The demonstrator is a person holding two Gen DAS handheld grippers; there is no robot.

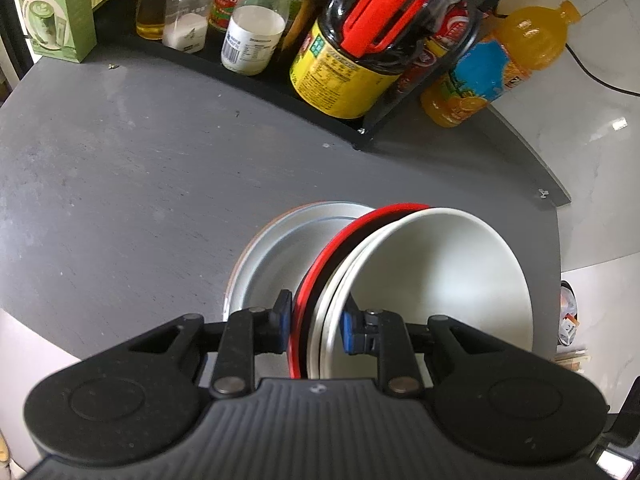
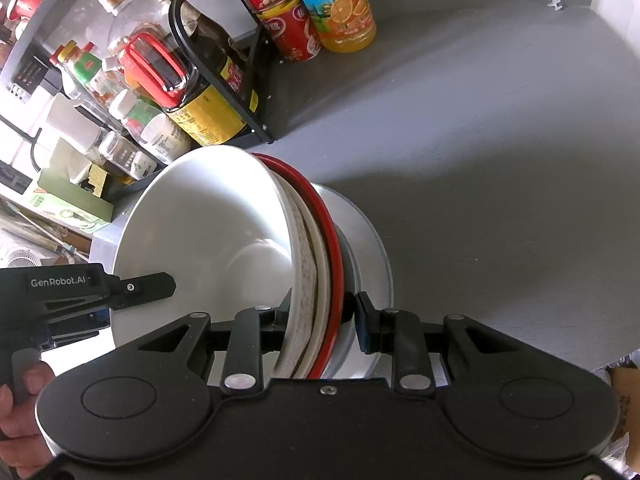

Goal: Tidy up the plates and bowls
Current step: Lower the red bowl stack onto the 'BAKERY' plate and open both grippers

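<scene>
- Clamped by the left hand-held gripper point(image 1: 318, 320) across the near rims of the nested bowls point(image 1: 400, 264): one pad inside the white bowl point(image 1: 440, 272), the other outside the red-rimmed bowl point(image 1: 340, 240).
- Gripped the same way by the right hand-held gripper point(image 2: 322, 316) at another part of the rim, with one finger inside the white bowl. The outer pad sits against the red rim or just shy of it, and reads as closed on the stack.
- Probably held from two sides because a pinch at one edge would let a heavy nest tip or slide apart. Two grips share the weight and keep the rims together.
- Nested by size, with a patterned bowl point(image 2: 306, 280) sandwiched between the white and the red one. Looks like the sorting of the bowls is done already.
- Placed directly over a pale plate point(image 1: 276, 248) lying flat on the grey table point(image 1: 120, 180), near its front edge. Cannot tell whether resting in the plate or raised just above it.
- Seemingly late in the task, with nothing else loose on the table.
- Kept well apart from the black rack point(image 1: 280, 84) of bottles and jars and from the orange drink bottle point(image 1: 500, 64) beside it, sensibly, given how crowded that end is.
- Worth watching: smooth glazed rims under narrow pads, so uneven force from either side could let a bowl slip.
</scene>
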